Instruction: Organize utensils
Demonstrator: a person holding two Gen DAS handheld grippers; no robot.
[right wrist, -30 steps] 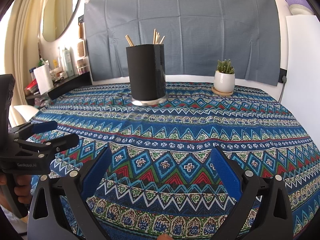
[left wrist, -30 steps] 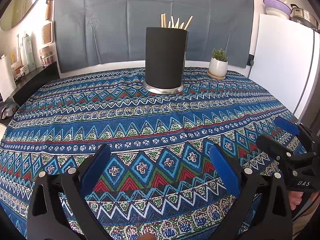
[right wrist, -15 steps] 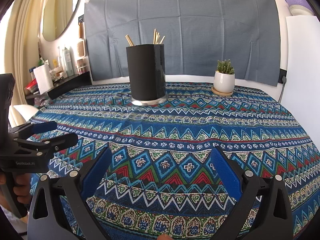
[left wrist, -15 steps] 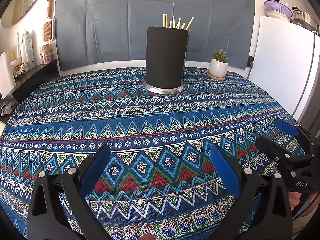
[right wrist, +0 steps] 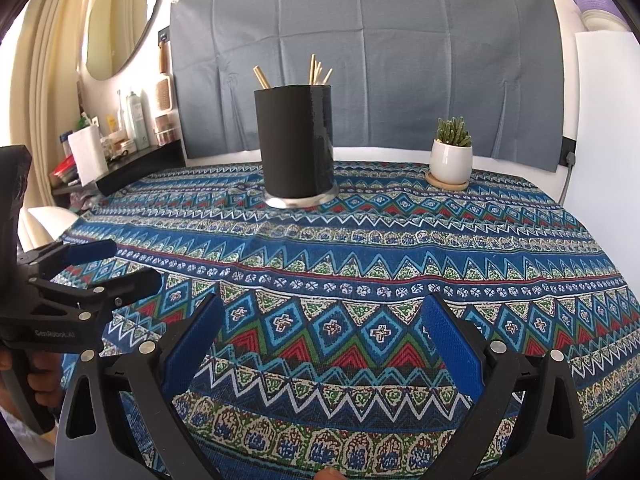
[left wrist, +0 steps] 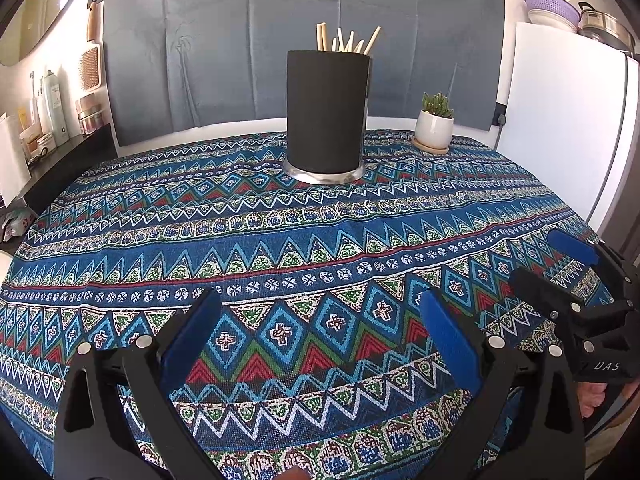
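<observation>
The tall black round cup of thin wooden sticks stands upright far across the desk, straight ahead of the left gripper and right gripper, both wide open and empty.

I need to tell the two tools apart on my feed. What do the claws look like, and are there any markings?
Both look alike: black plastic frames with silver screw heads and two fingers lined with blue textured pads. The left claw carries white lettering reading "GenRobot.AI" on its body, seen from the right camera. The right claw shows white letters "UAS" on its side in the left camera. No cables or sleeves show.
</observation>
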